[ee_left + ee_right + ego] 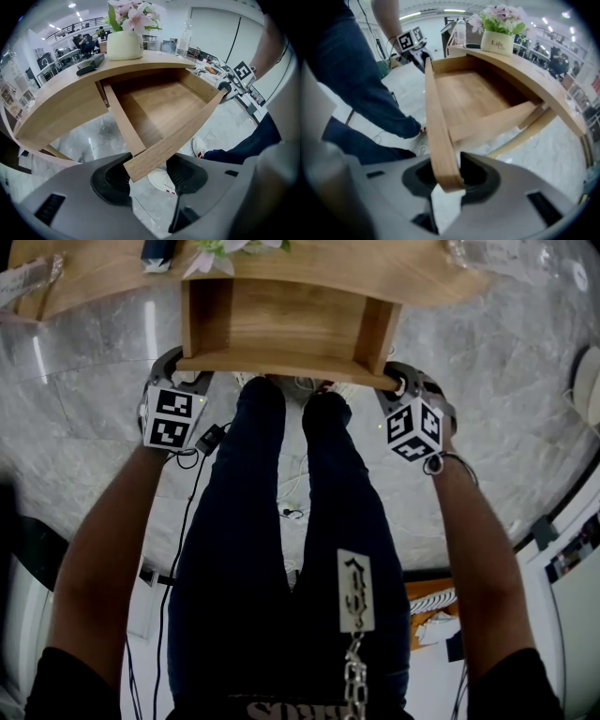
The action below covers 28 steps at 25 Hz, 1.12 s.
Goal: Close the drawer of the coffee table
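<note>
**Operator:** State of the near items?

**Technician:** The person's legs [281, 521], in dark trousers, stand at the middle of the drawer front [178, 132]. A white shoe [161, 182] rests on the marble floor [487, 371] beneath that panel.

**Operator:** Left tool?

**Technician:** The left tool [149, 174] points steeply down over the left end of the drawer front. Its jaws straddle the panel's corner. One pad lies against the wood. Shoe and floor show between the panel and the other pad, so there is no clamp.

**Operator:** Right tool?

**Technician:** The right tool [447, 176] sits on the right end of the same panel. Its jaws stand narrow, with a pad on each face of the wood.

**Operator:** Position of the drawer?

**Technician:** The drawer [281, 320] is pulled well out from under the front edge of the coffee table [56, 108]. Its bare wooden bottom is exposed.

**Operator:** Farther items?

**Technician:** On the worktop [394, 277], near its front edge and above the drawer, stands a cream flower pot [124, 44] with pink blooms. A dark flat object [90, 64] lies left of the pot, near the same edge.
</note>
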Tool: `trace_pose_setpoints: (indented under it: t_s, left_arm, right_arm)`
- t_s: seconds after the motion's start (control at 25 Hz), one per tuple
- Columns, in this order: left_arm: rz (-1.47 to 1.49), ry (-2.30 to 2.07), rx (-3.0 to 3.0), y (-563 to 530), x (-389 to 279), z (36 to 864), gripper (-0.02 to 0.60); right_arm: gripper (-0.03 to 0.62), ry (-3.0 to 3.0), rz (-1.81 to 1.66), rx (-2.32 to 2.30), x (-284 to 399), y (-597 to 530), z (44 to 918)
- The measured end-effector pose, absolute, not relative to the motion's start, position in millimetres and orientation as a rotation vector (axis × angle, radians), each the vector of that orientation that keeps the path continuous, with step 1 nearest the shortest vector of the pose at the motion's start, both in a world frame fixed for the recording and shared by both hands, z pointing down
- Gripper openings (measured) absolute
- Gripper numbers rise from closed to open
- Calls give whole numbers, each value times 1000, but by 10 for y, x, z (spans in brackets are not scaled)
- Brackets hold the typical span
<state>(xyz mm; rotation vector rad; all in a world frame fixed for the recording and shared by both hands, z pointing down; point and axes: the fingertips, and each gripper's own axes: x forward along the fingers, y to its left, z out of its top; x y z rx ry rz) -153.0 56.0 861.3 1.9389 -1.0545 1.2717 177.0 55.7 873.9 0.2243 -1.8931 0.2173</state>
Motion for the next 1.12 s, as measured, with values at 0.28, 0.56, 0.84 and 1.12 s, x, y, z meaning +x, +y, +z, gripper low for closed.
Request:
trace_pose_setpoints:
  t_s: [0.28,0.56,0.84,1.12]
  left_arm:
    - [1277,-1052,1942,575,-1520,8664,242]
    - [1284,-1067,1931,605,-1523,8789,242]
    - [1253,-1070,1973,617,-1516,8822,242]
    - [1256,-1071,1975,618,-1527,8836,242]
  right_arm:
    - [124,-1888,215,225,1785,567,8787]
    - [127,-1871,213,224,1778,594,8899]
    - [130,-1901,205,256,1771,601,8934]
    - [131,-1887,211,270,1769,597,8945]
